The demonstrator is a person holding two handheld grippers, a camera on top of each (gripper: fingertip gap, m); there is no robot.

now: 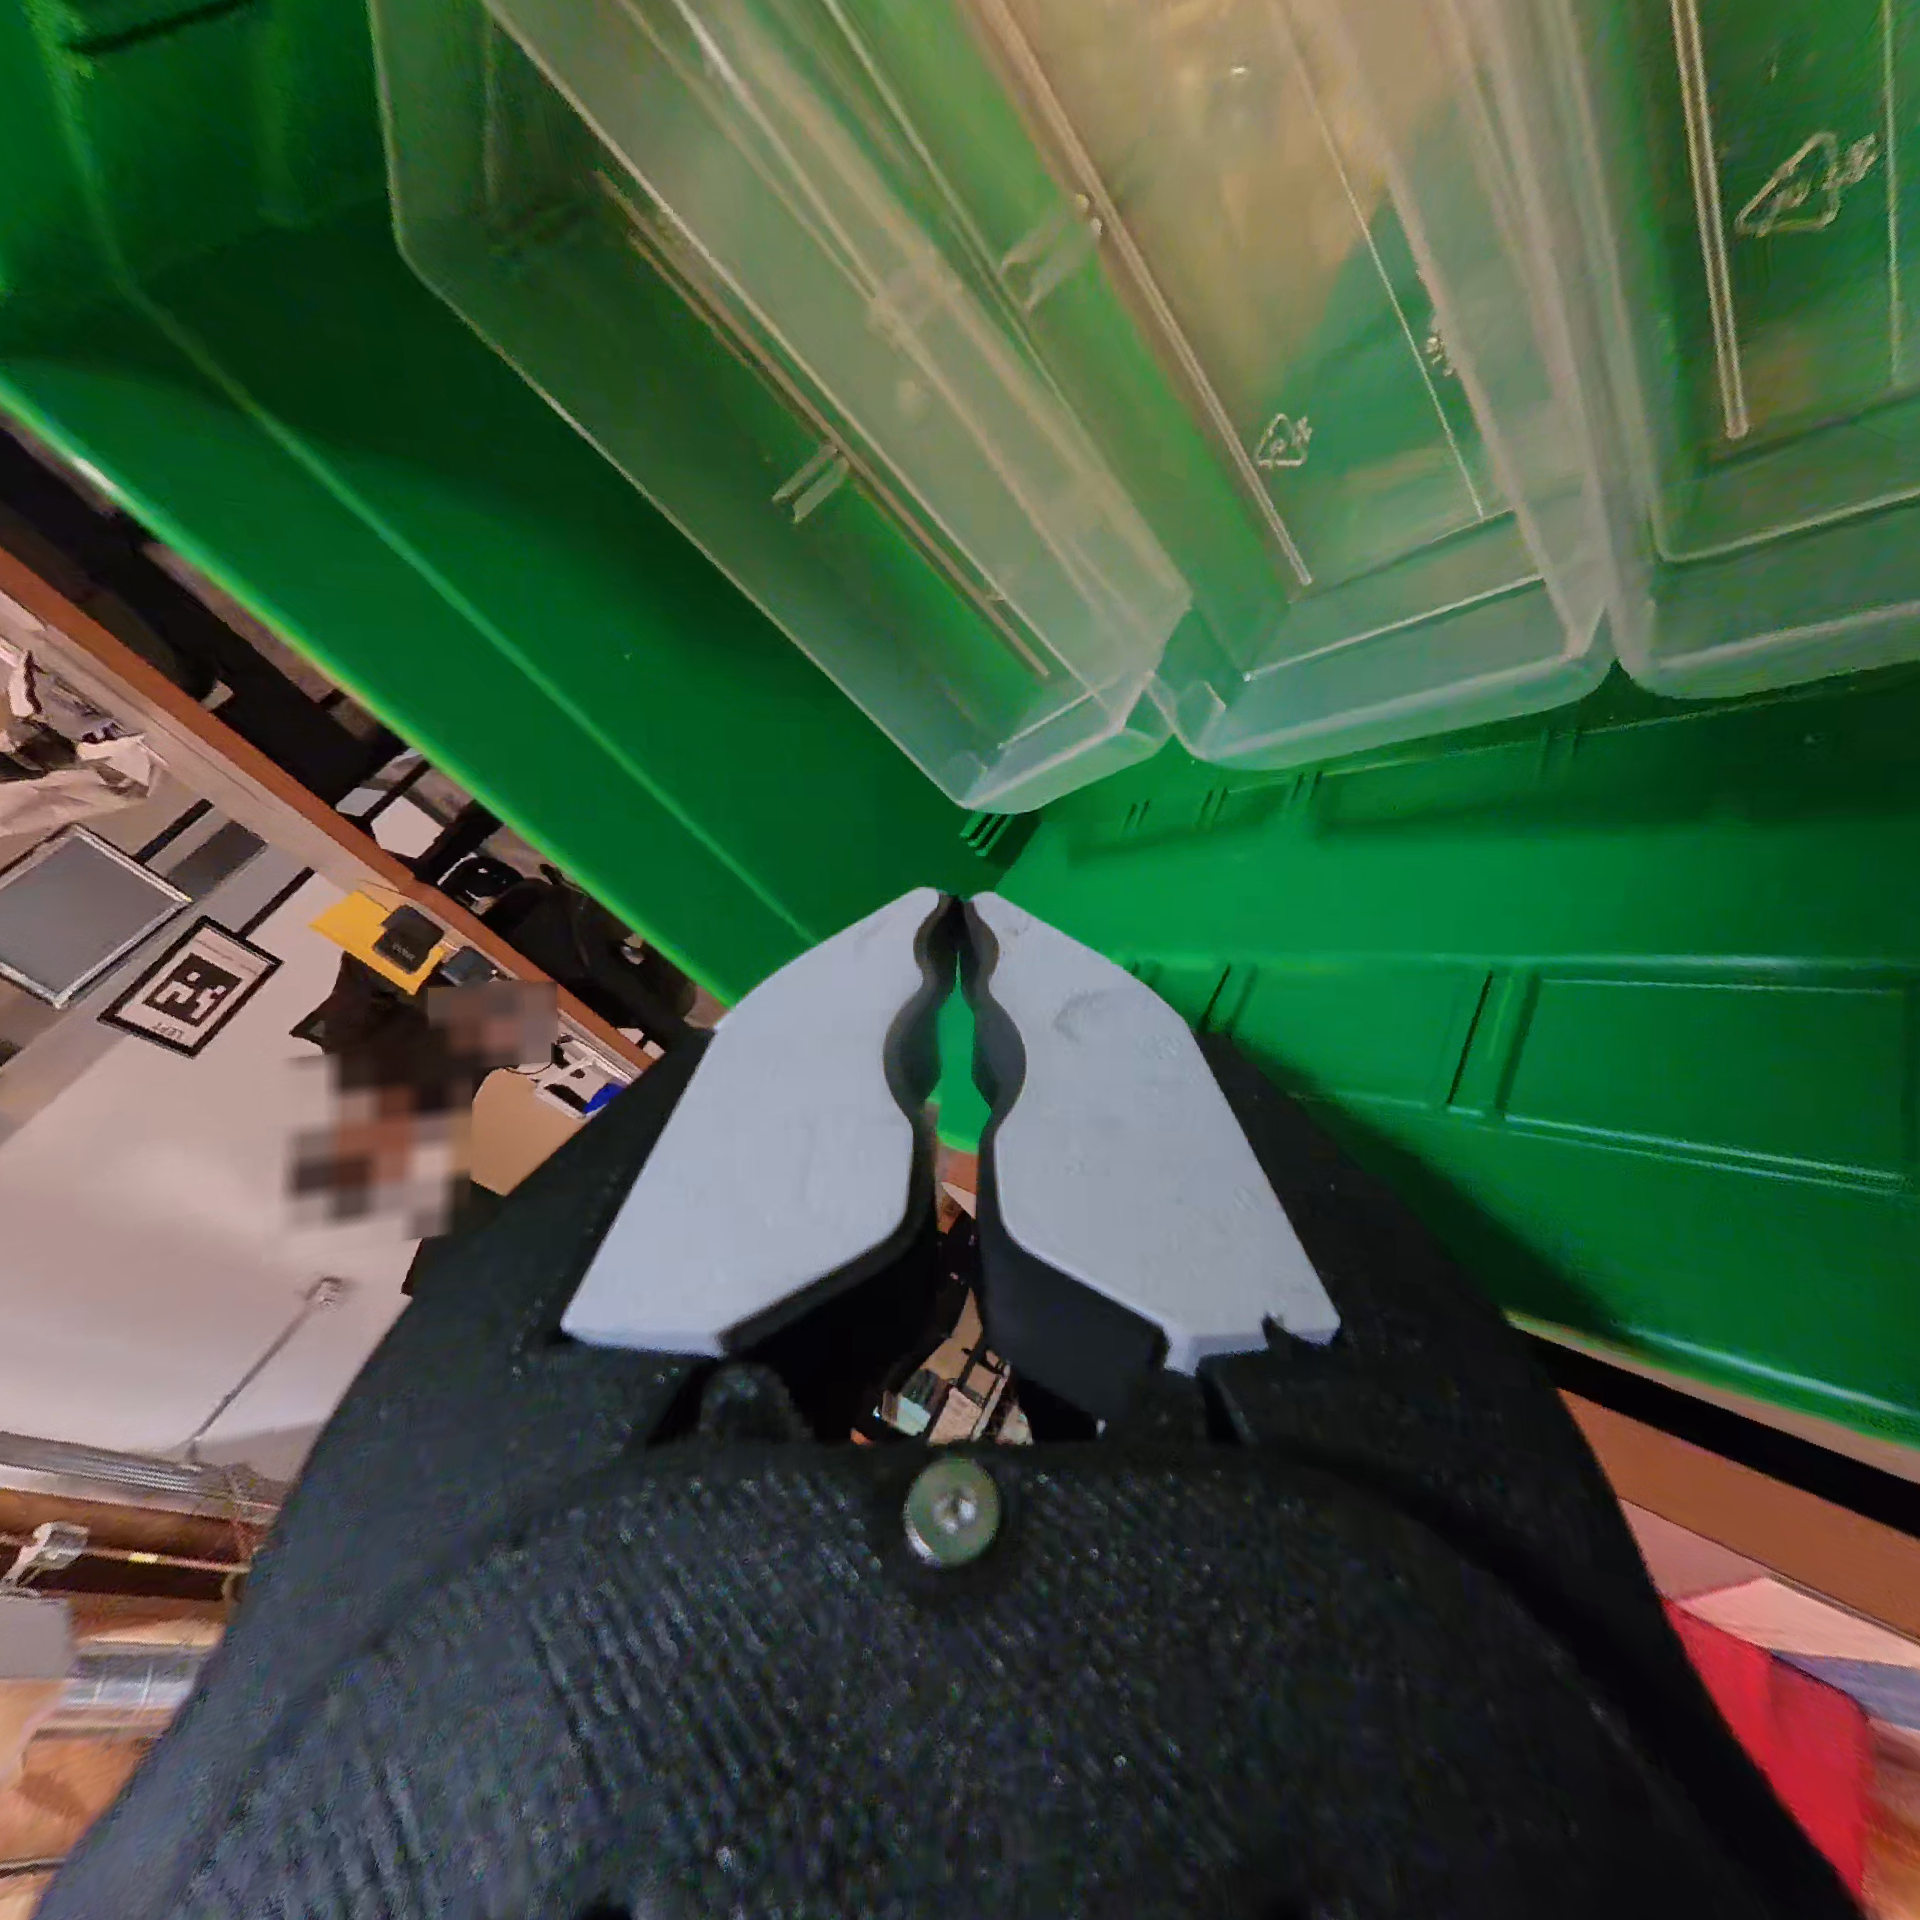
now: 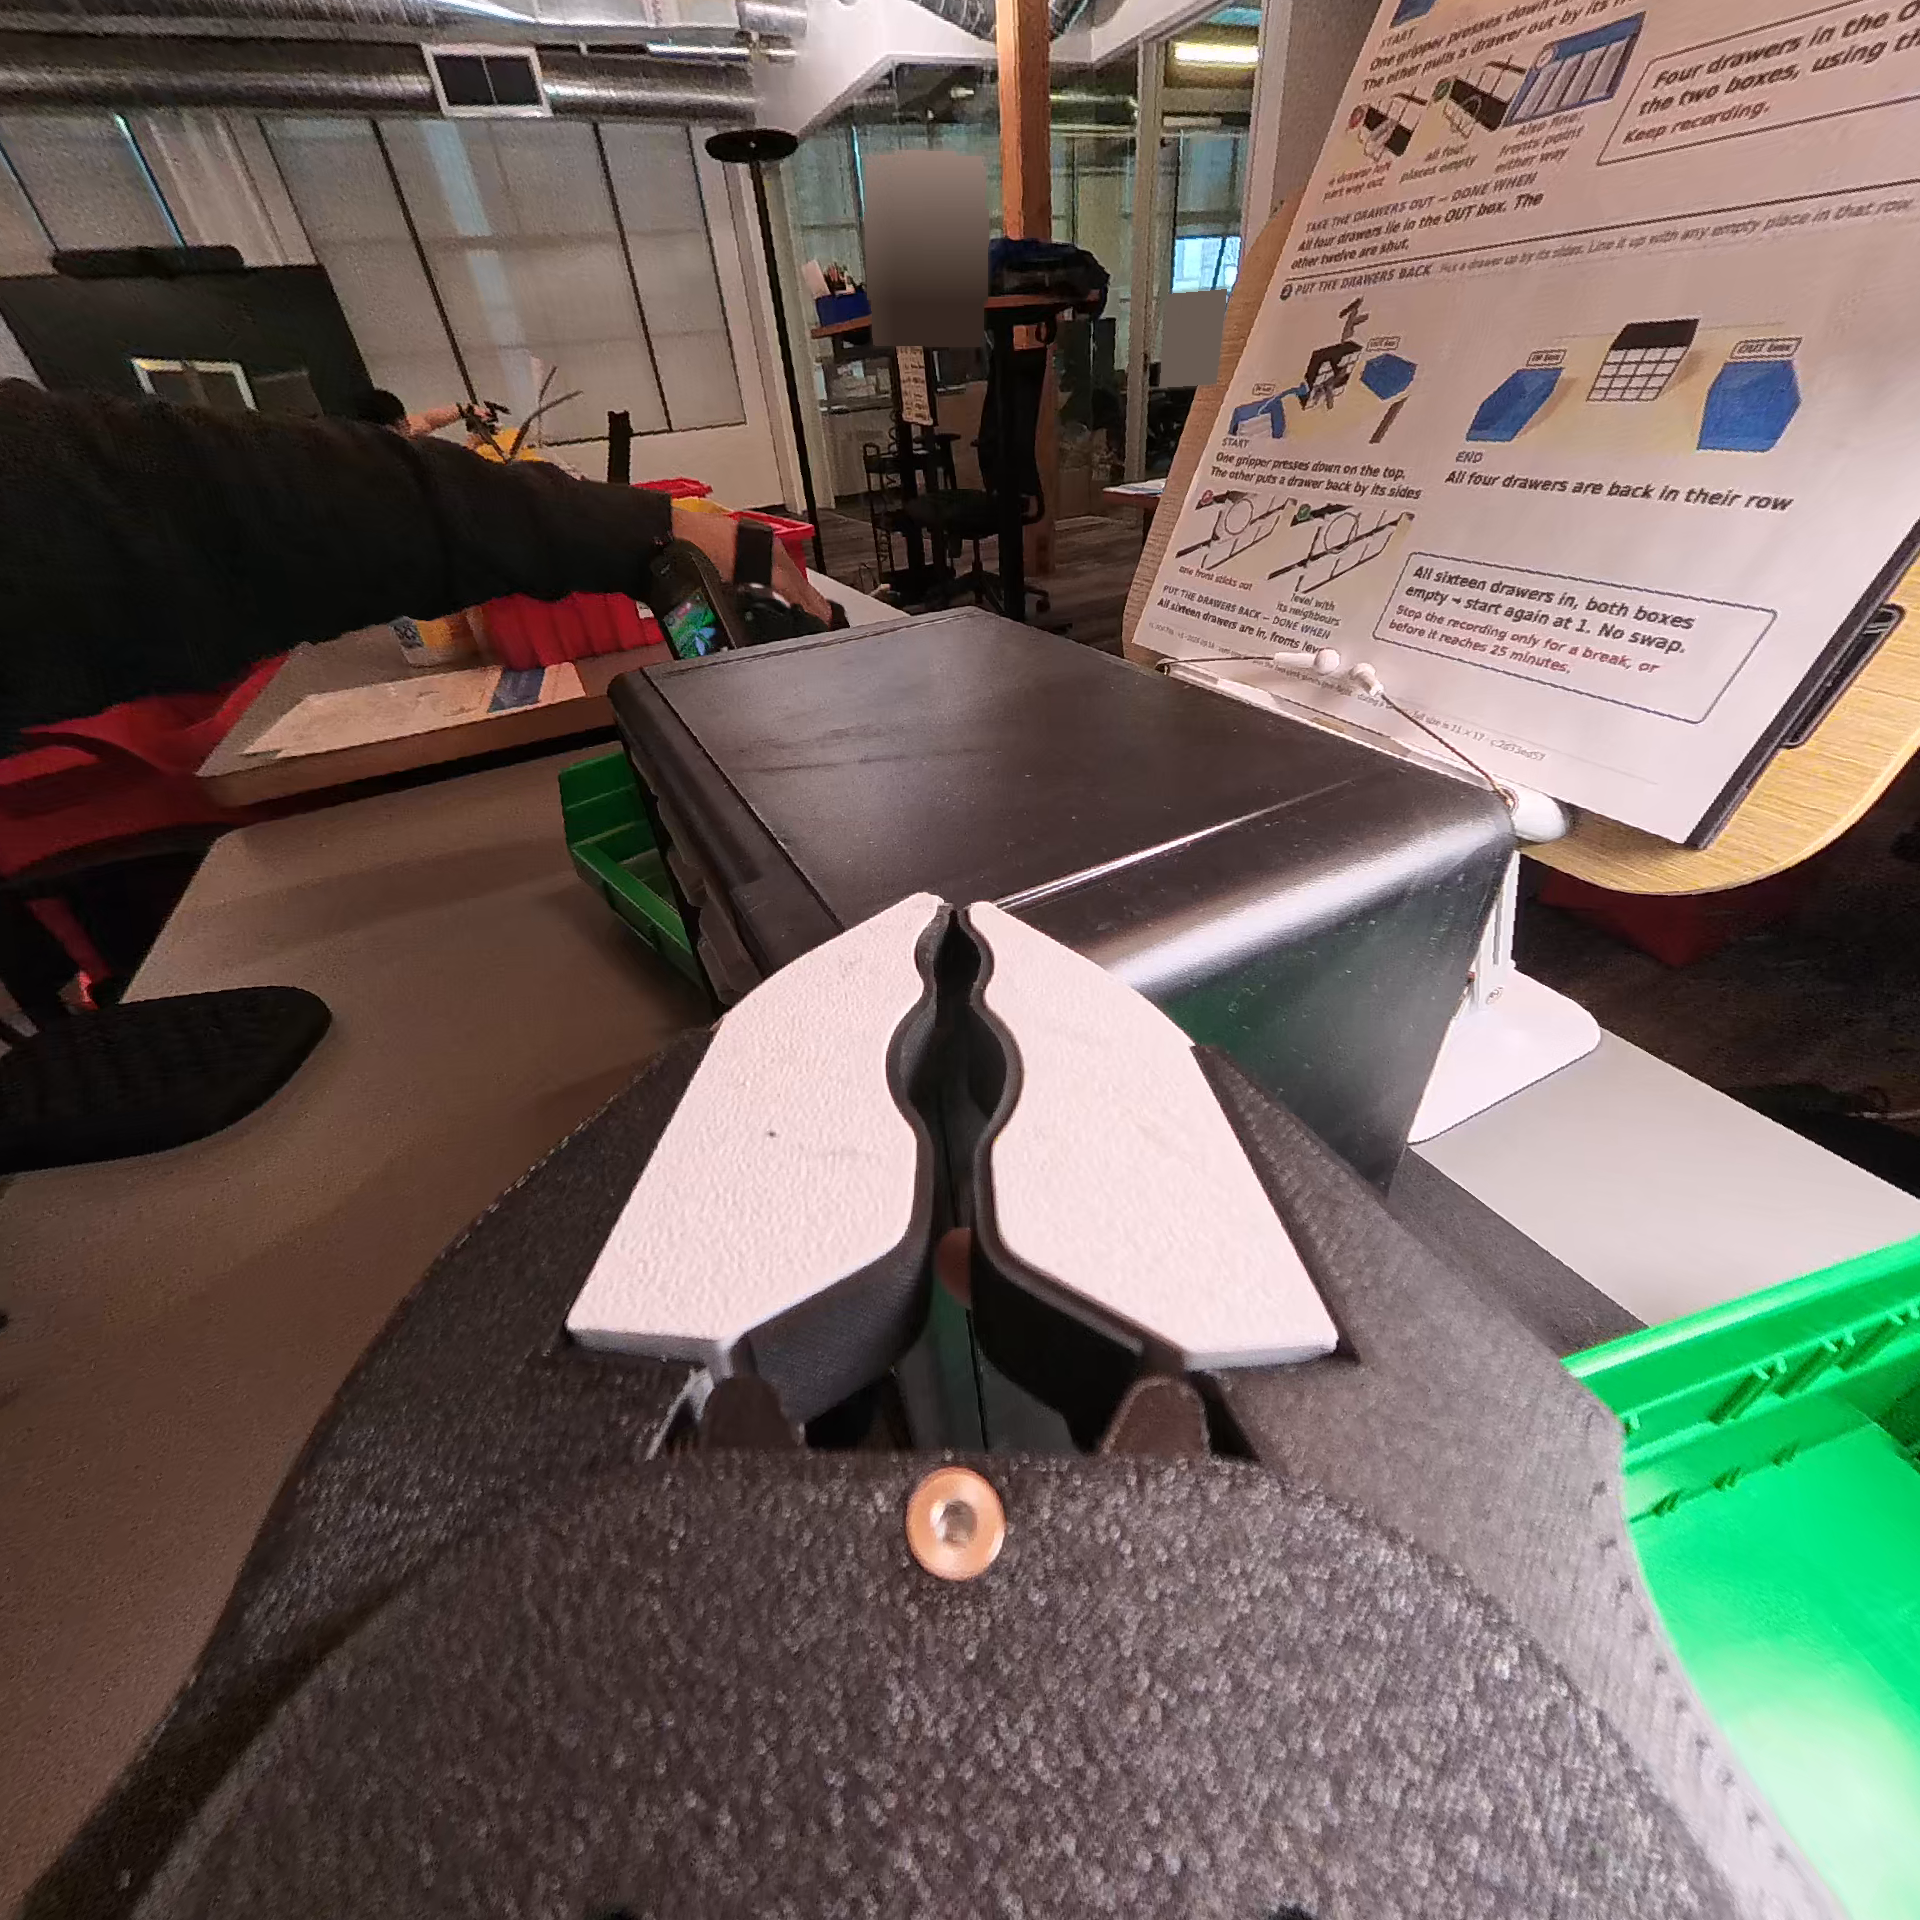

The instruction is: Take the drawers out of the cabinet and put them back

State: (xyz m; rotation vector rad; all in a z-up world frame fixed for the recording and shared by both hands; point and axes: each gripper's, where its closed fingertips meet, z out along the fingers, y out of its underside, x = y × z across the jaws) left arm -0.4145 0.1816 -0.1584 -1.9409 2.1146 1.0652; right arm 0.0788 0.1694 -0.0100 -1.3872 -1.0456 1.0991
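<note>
Left gripper point(image 1: 954, 906) has its fingers pinched together with nothing between them; it hovers tilted over the green bin point(image 1: 644, 665), tips just above the bin's near wall, so the bin is evidently the holding place for removed drawers; three clear plastic drawers point(image 1: 1351, 436) lie side by side inside it, packed touching or nearly so; a fourth may sit beyond the frame edge, can't tell. Right gripper point(image 2: 954, 912) is also closed to a sliver and empty; it sits at the near top edge of the black cabinet point(image 2: 997, 769), whether pressing on it or just above it I can't say; my read is it's there to pin the cabinet down while the other hand works the drawers. The cabinet front faces away to the left, so its slots are mostly hidden. A second green bin point(image 2: 1787, 1475) sits at lower right of the right wrist view, another green edge point(image 2: 613, 842) beside the cabinet's front. Instruction sheet point(image 2: 1558, 416) is propped on a stand behind the cabinet. Judgement: left needs to open before picking a drawer by its sides; tight packing could make the grab fiddly.
</note>
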